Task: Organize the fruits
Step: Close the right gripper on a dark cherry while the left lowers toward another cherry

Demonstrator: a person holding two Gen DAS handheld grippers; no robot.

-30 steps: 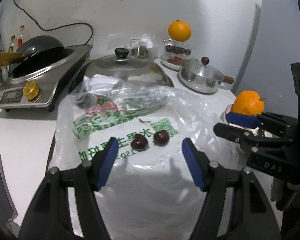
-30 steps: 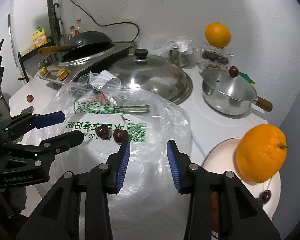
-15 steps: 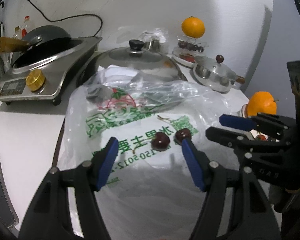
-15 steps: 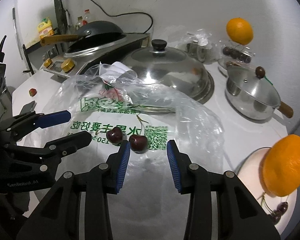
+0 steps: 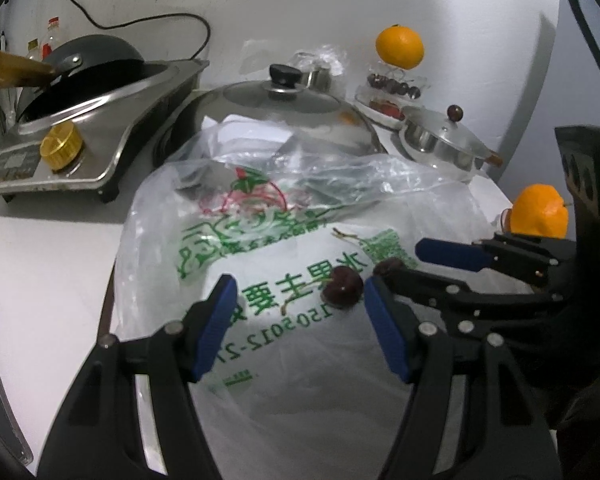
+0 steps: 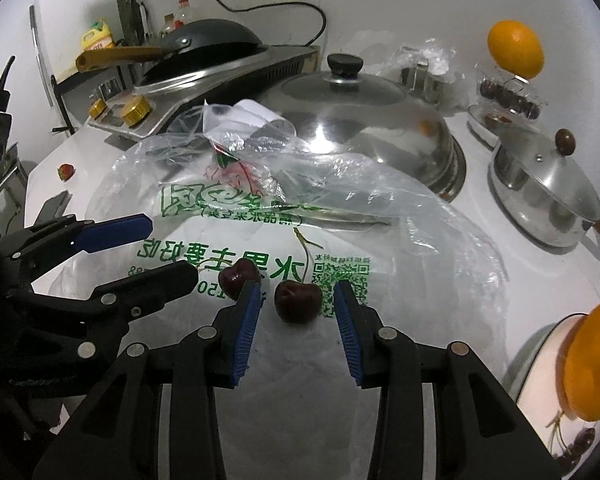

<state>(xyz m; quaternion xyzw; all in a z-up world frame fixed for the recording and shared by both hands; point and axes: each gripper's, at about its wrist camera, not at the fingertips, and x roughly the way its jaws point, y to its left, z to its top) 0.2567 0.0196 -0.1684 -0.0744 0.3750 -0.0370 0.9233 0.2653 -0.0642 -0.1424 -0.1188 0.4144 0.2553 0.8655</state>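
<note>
right cherry (image 6: 298,302): on the printed plastic bag (image 6: 260,256); our right claw (image 6: 296,312) straddles it, pads apart, not touching, so we read this as lining up a pick.
left cherry (image 6: 236,276): just beside it, half hidden by the right claw's left pad; our left claw (image 5: 296,312) hangs over it, wide apart, nothing held.
stems: both point away from us, clear of the pads.
plate (image 6: 540,364): at the table's right edge with an orange (image 6: 592,364) and more cherries; likely drop spot.
risk: thin bag may bunch under a pad; neighbour cherry may get nudged.
</note>
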